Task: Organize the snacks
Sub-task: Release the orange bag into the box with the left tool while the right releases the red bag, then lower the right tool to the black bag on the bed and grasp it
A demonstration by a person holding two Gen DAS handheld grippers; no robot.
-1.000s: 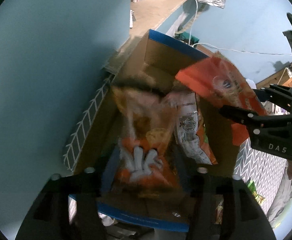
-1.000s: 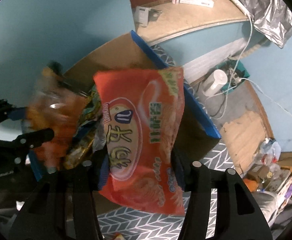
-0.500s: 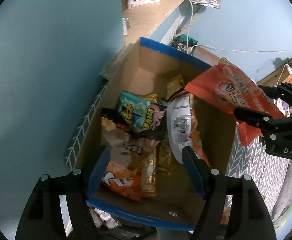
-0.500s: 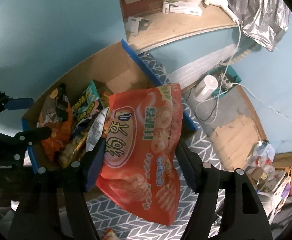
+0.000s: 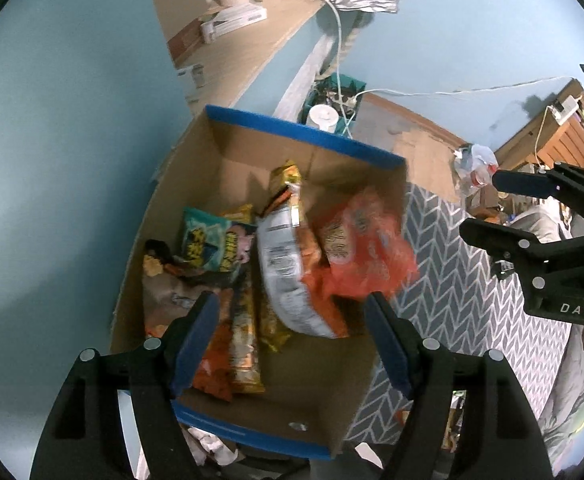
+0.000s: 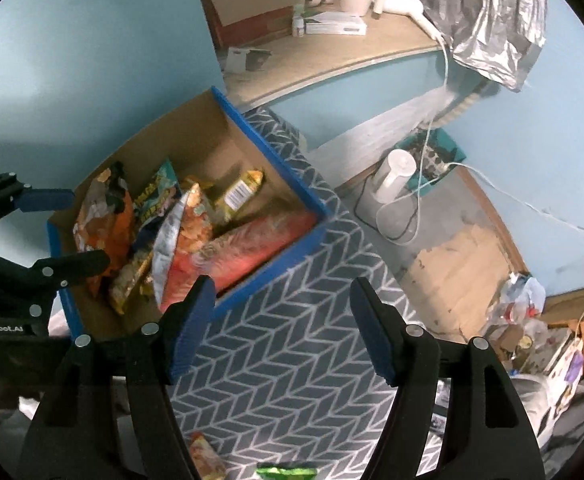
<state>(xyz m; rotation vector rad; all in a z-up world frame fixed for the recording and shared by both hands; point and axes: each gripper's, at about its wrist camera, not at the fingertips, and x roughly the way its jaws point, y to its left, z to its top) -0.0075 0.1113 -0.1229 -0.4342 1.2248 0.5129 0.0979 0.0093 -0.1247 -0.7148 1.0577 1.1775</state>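
left gripper [image 5: 292, 320]: jaws have just been opening, now standing wide, nothing between them; hovering over the near end of the box [image 5: 304, 130].
right gripper [image 6: 282, 308]: jaws have just been opening, now partly open and empty; hanging over the patterned cloth [image 6: 292, 360] just right of the box.
red bag [image 5: 366, 248]: blurred, lying in the box against its right wall, one corner seeming to poke over the rim.
other snacks: white-backed bag [image 5: 282, 268], teal bag [image 5: 210, 242] and yellow packs piling loosely on the left side.
loose snacks: green pack [image 6: 286, 472] and another packet [image 6: 206, 456] sitting on the cloth nearer, not boxed yet.
risk: red bag is perching high on the pile, so it could slide out over the right wall; a gripper passing low could snag it.
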